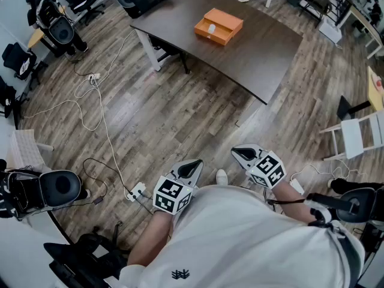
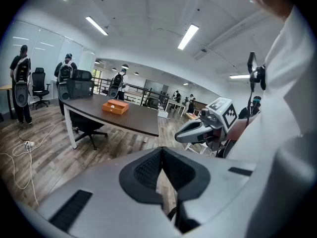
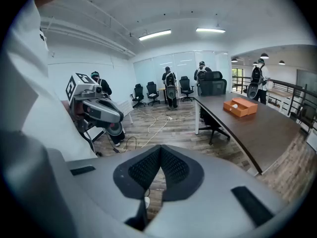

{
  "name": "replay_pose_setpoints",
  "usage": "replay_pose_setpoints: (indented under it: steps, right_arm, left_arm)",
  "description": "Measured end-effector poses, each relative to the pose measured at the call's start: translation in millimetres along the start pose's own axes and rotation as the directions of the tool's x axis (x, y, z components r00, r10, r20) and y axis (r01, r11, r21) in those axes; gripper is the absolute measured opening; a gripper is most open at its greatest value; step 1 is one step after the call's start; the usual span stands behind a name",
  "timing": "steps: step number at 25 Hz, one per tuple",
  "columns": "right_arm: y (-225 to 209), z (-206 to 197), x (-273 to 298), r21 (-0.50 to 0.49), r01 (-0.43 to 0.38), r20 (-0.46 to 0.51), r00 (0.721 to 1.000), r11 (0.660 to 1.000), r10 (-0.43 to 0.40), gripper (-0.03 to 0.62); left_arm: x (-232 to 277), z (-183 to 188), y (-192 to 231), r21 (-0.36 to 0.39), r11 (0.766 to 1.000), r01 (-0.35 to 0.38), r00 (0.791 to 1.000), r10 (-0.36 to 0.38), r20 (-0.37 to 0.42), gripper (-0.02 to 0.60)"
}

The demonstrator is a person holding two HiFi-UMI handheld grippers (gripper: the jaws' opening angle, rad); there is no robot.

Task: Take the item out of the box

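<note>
Orange box (image 1: 218, 26) holds a white item (image 1: 211, 29); left tongs (image 1: 191, 168) and right tongs (image 1: 243, 155) closed, empty.

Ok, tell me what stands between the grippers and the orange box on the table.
Nothing visible does. Bare wood floor separates the left gripper and right gripper from the table, and the orange box sits alone on it. Cables lie off to the left.

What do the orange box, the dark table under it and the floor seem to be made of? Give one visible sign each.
Orange box: probably matte cardboard; flat, even colour, crisp edges.
Table: dark brown top, likely laminate or veneer; smooth, faint sheen, thin edge.
Floor: wood-look planks with grain and seams, slightly glossy; real wood or laminate cannot be told.
</note>
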State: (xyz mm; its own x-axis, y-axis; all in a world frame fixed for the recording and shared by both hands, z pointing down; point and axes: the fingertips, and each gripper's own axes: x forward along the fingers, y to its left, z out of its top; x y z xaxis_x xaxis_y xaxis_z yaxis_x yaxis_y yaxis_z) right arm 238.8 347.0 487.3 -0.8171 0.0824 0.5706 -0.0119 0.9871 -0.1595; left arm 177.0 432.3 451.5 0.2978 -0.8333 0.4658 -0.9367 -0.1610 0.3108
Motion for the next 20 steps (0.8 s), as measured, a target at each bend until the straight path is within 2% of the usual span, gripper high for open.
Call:
replay_pose_setpoints:
  steps: [15,20]
  right_arm:
    - [-82,-24,-21,0.013,-0.048,-0.010,0.999,0.999,0.048,0.002]
    - [-113,-19,-18,0.043,-0.039,0.011,0.999,0.998,0.038,0.002]
  left_arm:
    - [84,36,-10,-0.015,0.999,-0.046,0.999,0.045,-0.016,0.009]
    - [105,50,-2,-0.021,0.999,-0.049,0.999,0.049,-0.024,0.009]
